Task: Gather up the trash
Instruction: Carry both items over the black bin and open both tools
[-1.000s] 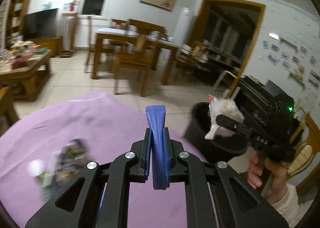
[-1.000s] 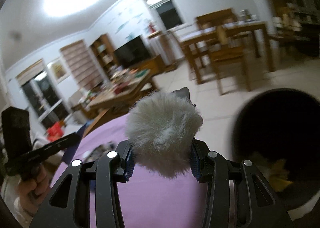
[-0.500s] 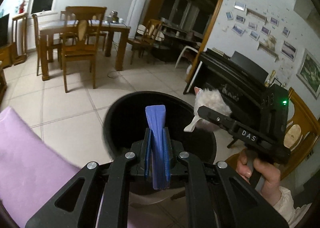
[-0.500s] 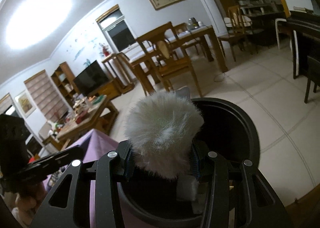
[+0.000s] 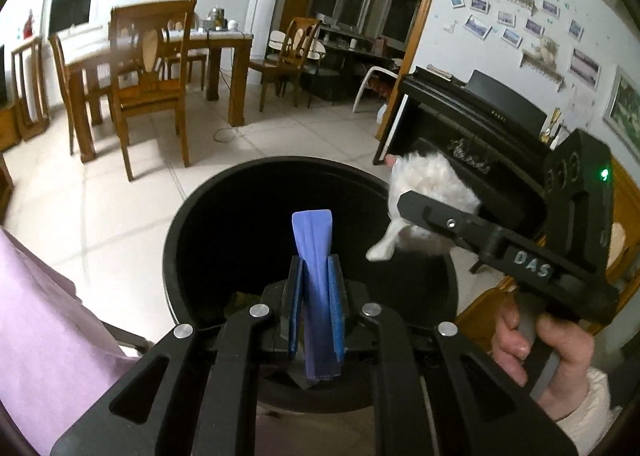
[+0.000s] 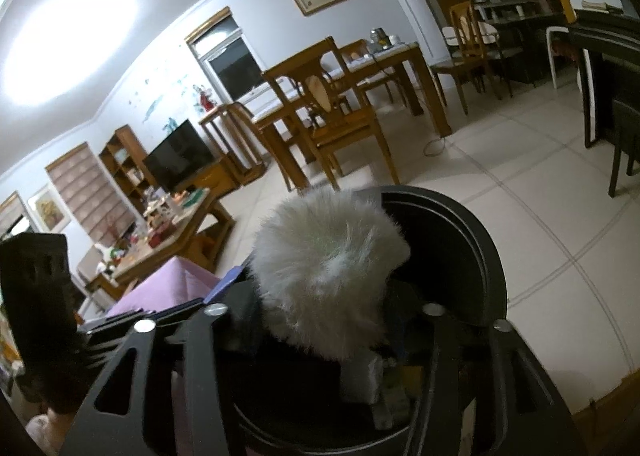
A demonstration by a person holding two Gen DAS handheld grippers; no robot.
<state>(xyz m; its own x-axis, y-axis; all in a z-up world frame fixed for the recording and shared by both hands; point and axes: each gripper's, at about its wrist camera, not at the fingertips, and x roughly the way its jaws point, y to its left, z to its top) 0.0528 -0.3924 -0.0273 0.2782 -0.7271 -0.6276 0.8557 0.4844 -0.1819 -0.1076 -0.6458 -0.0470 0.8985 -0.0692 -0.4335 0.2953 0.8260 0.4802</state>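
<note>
Left gripper (image 5: 316, 296): jaws opening, narrow gap; blue folded wrapper (image 5: 316, 276) between them, long axis upright, pointing away along the fingers, directly over the bin mouth.
Black bin (image 5: 192, 223): open top, below both grippers; some yellowish scraps at the bottom, otherwise too dark to read.
Right gripper (image 6: 320, 320): jaws opening about half-wide; white fluffy ball (image 6: 328, 272) sits between them, above the bin's right side.
Release: judged a straight drop for both items.

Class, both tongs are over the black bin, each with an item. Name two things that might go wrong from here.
1. The fluffy ball hangs near the bin rim as the right tongs open; it might land outside.
2. The flat blue packet could stick to the pads of the opening left tongs and fail to drop.
</note>
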